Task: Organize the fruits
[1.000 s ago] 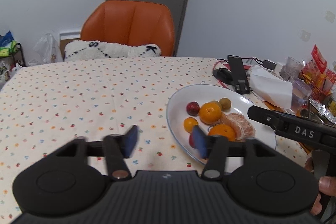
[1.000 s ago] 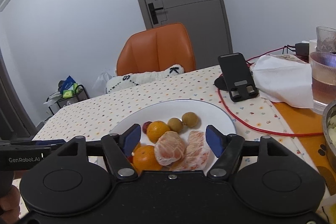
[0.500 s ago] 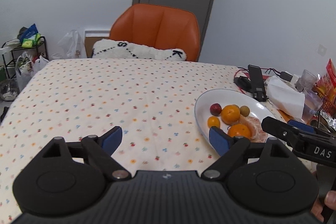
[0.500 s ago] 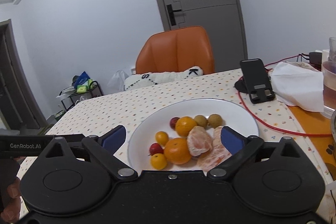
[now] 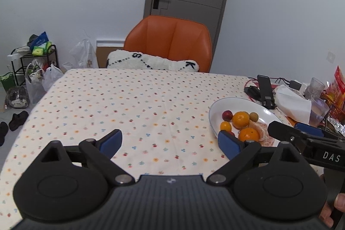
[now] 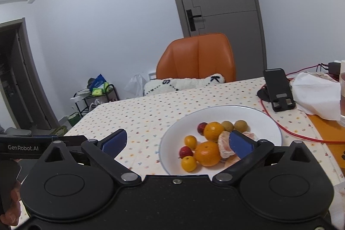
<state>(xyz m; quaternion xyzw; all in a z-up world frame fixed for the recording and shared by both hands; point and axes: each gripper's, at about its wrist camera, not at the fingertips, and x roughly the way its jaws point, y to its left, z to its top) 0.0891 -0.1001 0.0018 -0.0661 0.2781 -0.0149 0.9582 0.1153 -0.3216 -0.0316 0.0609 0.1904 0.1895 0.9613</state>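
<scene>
A: From the left wrist, the left gripper (image 5: pixel 170 143) is hanging spread wide and empty over the dotted worktop (image 5: pixel 129 105); the fruits (image 5: pixel 241 124) are sitting in the white plate (image 5: pixel 217 107) at right.

B: From the right wrist, the right gripper (image 6: pixel 176 142) is also gaping, holding nothing, just short of that plate (image 6: pixel 263 118). Gathering is looking finished; an orange chair (image 6: pixel 197 57) is standing behind.

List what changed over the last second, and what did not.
Both grippers, left gripper and right gripper, opened wider and pulled back and up from the plate, holding nothing. The fruit, including the peeled orange, stayed on the plate; phone stand and napkin unmoved.
</scene>
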